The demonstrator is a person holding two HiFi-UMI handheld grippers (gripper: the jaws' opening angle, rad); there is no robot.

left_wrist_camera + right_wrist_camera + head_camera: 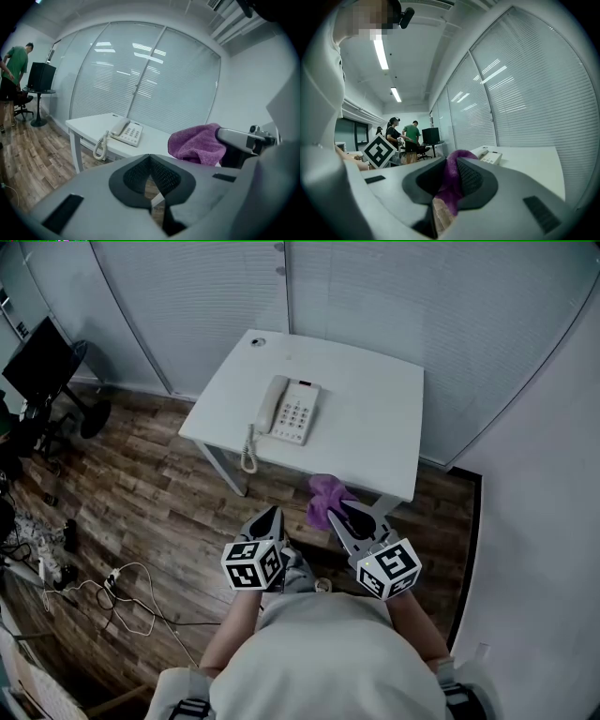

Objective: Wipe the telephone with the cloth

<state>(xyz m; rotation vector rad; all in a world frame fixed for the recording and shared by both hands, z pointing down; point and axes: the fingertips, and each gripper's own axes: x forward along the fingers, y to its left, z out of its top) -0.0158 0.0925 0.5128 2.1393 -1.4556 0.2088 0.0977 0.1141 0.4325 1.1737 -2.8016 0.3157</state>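
Observation:
A white telephone (289, 409) with a coiled cord hanging over the edge lies on a white table (375, 427); it also shows as the telephone (124, 131) in the left gripper view and the telephone (491, 155) in the right gripper view. My right gripper (337, 512) is shut on a purple cloth (324, 498), which hangs just short of the table's near edge. The cloth (451, 180) is pinched between its pads. My left gripper (270, 517) is shut and empty, beside the right one, over the wooden floor. The cloth (199, 143) appears at the right of the left gripper view.
Glass walls with blinds (375, 296) stand behind the table. A monitor on a stand (37, 357) and an office chair are at the far left. Cables and a power strip (112, 582) lie on the floor. People (405, 136) stand in the background near a screen.

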